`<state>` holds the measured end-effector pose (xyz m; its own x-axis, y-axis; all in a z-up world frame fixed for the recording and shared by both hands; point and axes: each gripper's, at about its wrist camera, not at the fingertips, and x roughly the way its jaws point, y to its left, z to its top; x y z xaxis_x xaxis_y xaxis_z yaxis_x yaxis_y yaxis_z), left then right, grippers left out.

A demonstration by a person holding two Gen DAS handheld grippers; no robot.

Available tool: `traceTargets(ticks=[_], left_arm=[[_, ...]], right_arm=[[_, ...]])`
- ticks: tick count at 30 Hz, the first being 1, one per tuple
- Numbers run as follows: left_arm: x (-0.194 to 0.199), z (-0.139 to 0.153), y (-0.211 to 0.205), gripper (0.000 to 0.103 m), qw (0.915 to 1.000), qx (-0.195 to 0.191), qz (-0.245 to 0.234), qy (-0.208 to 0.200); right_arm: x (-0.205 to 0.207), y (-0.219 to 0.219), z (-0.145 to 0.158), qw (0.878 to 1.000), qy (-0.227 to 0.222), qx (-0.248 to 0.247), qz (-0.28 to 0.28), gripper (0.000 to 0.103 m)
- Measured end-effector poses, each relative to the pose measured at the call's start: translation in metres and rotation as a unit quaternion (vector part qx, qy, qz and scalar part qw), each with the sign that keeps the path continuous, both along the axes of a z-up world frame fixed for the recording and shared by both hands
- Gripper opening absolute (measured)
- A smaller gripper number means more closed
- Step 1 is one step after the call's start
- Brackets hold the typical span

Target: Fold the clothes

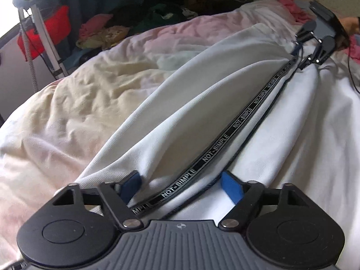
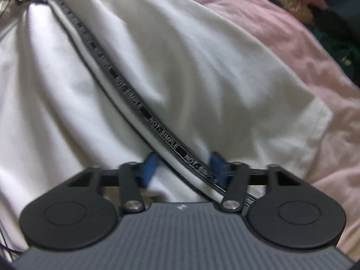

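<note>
1. White cotton-like fabric makes up the garment, which lies stretched across the bed over a pale pink and cream bedspread, with a black band printed "NOT-SIMPLE" running along its raised edge from one gripper to the other.
2. At the near end, the left gripper has its blue fingers set rather wide, one on each side of the edge; the cloth and band pass between them. I cannot tell whether they actually pinch anything.
3. The right gripper sits at the far end of the same band, its fingers also apart with the cloth between. That view is blurred, so the hold there is likewise uncertain.
4. Main risk, as I judge it: if either end is only loosely caught, a lift or pull could let that end slip out and the edge would collapse into a heap.
5. The band looks taut between the two tools; pulling them further apart could tug the fabric free from the weaker hold.
6. Soft, rumpled bedding beneath may drag the lower layer, so the fold could land skewed or wrinkled.
7. A cable trails near the far gripper and might snag the cloth.
</note>
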<state>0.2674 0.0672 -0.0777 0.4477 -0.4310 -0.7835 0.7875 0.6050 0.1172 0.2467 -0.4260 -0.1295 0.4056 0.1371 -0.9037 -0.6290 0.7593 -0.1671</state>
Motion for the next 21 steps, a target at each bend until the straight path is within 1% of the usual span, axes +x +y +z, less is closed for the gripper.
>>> traceTargets(ticks=[1, 2, 3, 4, 5, 6, 8, 11, 13, 15, 18, 20, 21], left_arm=[[-0.004, 0.001, 0.0, 0.055, 1.0, -0.003, 0.003, -0.007], [-0.008, 0.002, 0.0, 0.036, 0.9999, -0.006, 0.005, -0.015], [-0.014, 0.003, -0.001, 0.03, 0.9996, -0.007, 0.006, -0.025], [-0.02, 0.005, -0.001, 0.022, 0.9991, -0.005, 0.007, -0.04], [-0.026, 0.007, -0.002, 0.016, 0.9985, -0.004, 0.007, -0.055], [-0.032, 0.011, -0.002, 0.013, 0.9979, -0.007, 0.008, -0.064], [-0.042, 0.021, 0.003, 0.009, 0.9965, -0.027, 0.016, -0.078], [-0.059, 0.042, 0.015, 0.007, 0.9918, -0.066, 0.034, -0.104], [-0.073, 0.058, 0.026, 0.007, 0.986, -0.1, 0.049, -0.124], [-0.088, 0.076, 0.041, 0.006, 0.9762, -0.144, 0.07, -0.147], [-0.1, 0.101, 0.065, 0.007, 0.9568, -0.209, 0.104, -0.173], [-0.097, 0.112, 0.068, 0.007, 0.946, -0.236, 0.123, -0.185], [-0.089, 0.115, 0.065, 0.007, 0.9414, -0.241, 0.134, -0.194]], right_arm=[[-0.006, 0.004, 0.002, 1.0, -0.008, -0.013, 0.004, 0.025], [-0.013, 0.007, 0.003, 1.0, -0.016, -0.025, 0.008, 0.022], [-0.019, 0.012, 0.006, 0.999, -0.026, -0.035, 0.011, 0.017], [-0.026, 0.017, 0.009, 0.998, -0.039, -0.047, 0.013, 0.014], [-0.032, 0.022, 0.013, 0.997, -0.053, -0.058, 0.014, 0.013], [-0.037, 0.025, 0.018, 0.995, -0.069, -0.067, 0.012, 0.012], [-0.051, 0.029, 0.035, 0.99, -0.115, -0.077, 0.001, 0.011], [-0.075, 0.036, 0.073, 0.98, -0.189, -0.062, -0.026, 0.011], [-0.096, 0.043, 0.097, 0.97, -0.233, -0.059, -0.039, 0.011], [-0.118, 0.049, 0.122, 0.96, -0.27, -0.054, -0.054, 0.011], [-0.149, 0.052, 0.164, 0.943, -0.321, -0.037, -0.079, 0.01], [-0.15, 0.052, 0.189, 0.935, -0.343, -0.021, -0.09, 0.01], [-0.147, 0.053, 0.199, 0.931, -0.351, -0.017, -0.097, 0.01]])
